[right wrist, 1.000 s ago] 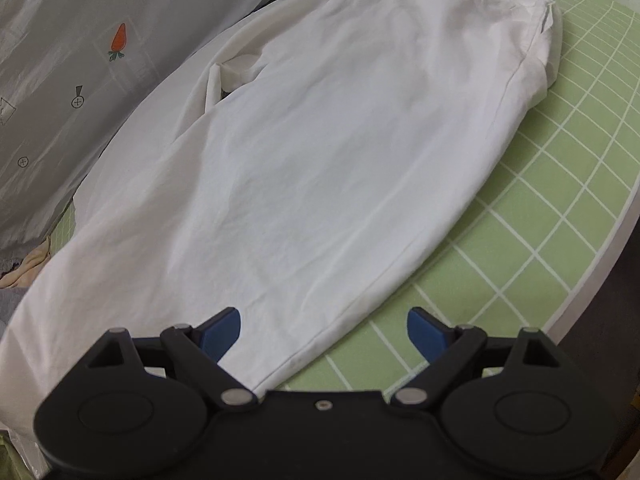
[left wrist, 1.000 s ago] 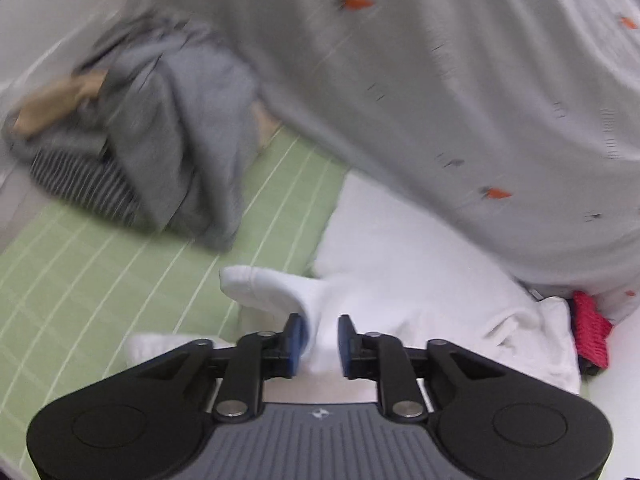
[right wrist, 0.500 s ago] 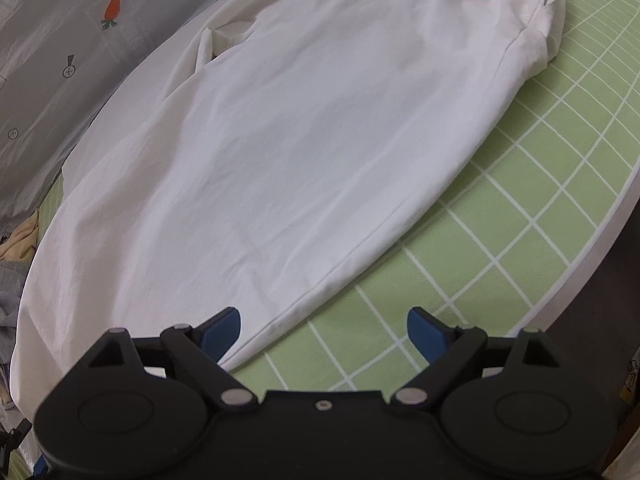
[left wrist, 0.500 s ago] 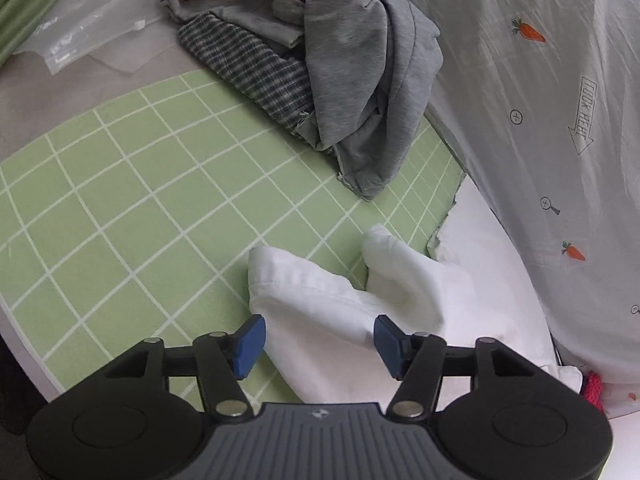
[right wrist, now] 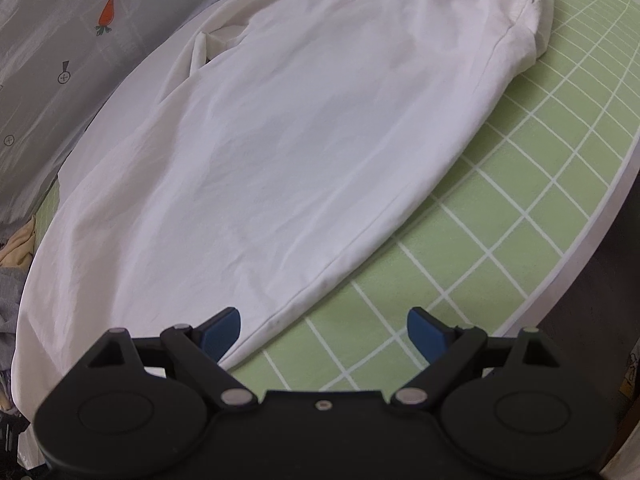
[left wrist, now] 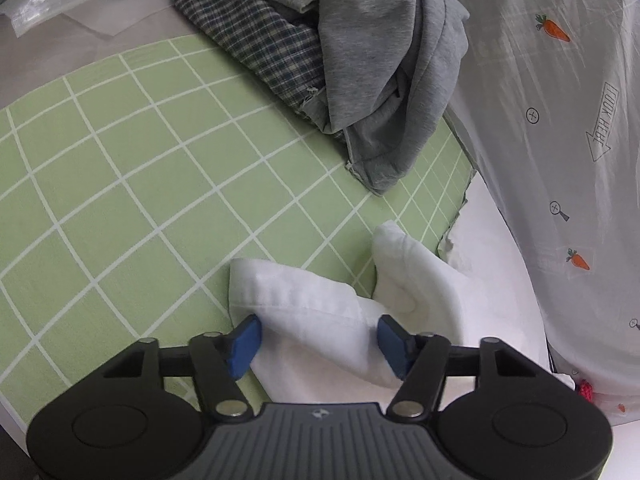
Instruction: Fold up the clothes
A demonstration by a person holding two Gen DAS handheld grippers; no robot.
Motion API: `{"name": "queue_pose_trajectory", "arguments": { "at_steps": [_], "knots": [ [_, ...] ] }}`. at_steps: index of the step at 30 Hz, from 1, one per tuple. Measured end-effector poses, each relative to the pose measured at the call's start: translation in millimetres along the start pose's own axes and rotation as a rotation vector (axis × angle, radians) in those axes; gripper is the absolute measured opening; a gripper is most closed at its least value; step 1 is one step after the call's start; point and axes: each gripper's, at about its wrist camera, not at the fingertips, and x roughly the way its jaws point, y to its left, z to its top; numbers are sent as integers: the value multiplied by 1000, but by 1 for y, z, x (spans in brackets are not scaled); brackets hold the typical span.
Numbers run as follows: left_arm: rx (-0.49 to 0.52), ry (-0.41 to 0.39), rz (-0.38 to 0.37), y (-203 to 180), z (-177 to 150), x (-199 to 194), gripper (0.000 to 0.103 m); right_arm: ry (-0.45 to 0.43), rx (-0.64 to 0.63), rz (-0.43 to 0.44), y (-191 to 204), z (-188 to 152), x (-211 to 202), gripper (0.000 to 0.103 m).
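White garment [right wrist: 304, 152]: thin, smooth, lightly creased cloth, laid flat on the green grid-lined mat [right wrist: 520, 220] over the counter; in the right wrist view its long axis runs from near left to far right, with a stitched hem along the near right edge and a bunched, folded end at the far right. In the left wrist view one end of it [left wrist: 320, 312] lies in two soft rolled lobes pointing away toward the far side. Left gripper [left wrist: 320, 340]: blue-padded fingers spread wide, straddling the nearer lobe without pinching it. Right gripper [right wrist: 324, 330]: fingers wide apart, holding nothing, the left one over the hem, the right one over bare mat. Heap of clothes [left wrist: 360, 60]: grey jersey draped over dark checked fabric, far side of the mat, well apart from the garment. Grey sheet with carrot prints [left wrist: 560, 120]: hangs at the right of the left wrist view, beside the garment.
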Motion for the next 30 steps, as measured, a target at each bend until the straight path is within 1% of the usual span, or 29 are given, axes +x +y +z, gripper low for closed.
{"name": "queue_pose_trajectory", "arguments": {
  "at_steps": [1,2,3,4,6,8,11,14,17,21,23,24,26,27,28,29,30],
  "knots": [
    [1,2,3,1,1,1,26,-1,-2,0,1,0,0,91],
    [1,1,-11,1,2,0,13,-2,-5,1,1,0,0,91],
    [0,0,-25,1,2,0,8,-3,-7,1,2,1,0,91],
    [2,-17,-39,-1,3,-3,6,-3,-9,1,3,1,0,91],
    [44,-54,-68,-12,8,-13,4,-5,-14,2,4,1,0,91],
    [132,-79,-119,-35,17,-35,4,-7,-18,2,5,2,-1,91],
    [236,-181,-269,-73,27,-93,4,-5,-25,7,9,2,2,91],
    [325,-291,-332,-102,17,-139,4,1,-32,19,12,4,6,91],
    [259,-234,-187,-79,1,-134,4,19,-53,17,19,3,12,91],
    [202,-39,132,-19,-30,-86,6,47,-83,2,27,2,22,93],
    [139,15,155,2,-37,-77,7,47,-102,-11,32,4,23,93],
    [110,15,147,7,-36,-78,11,41,-104,-18,33,5,23,93],
    [123,-46,147,2,-28,-88,17,29,-109,-32,34,7,22,93],
    [129,-77,146,0,-24,-92,24,23,-112,-39,35,8,21,93],
    [146,-115,152,-5,-19,-97,29,17,-114,-47,35,9,21,93],
    [163,-152,163,-10,-13,-102,31,16,-112,-58,34,11,21,93],
    [176,-180,169,-14,-6,-104,37,15,-109,-68,33,13,22,93]
  ]
}}
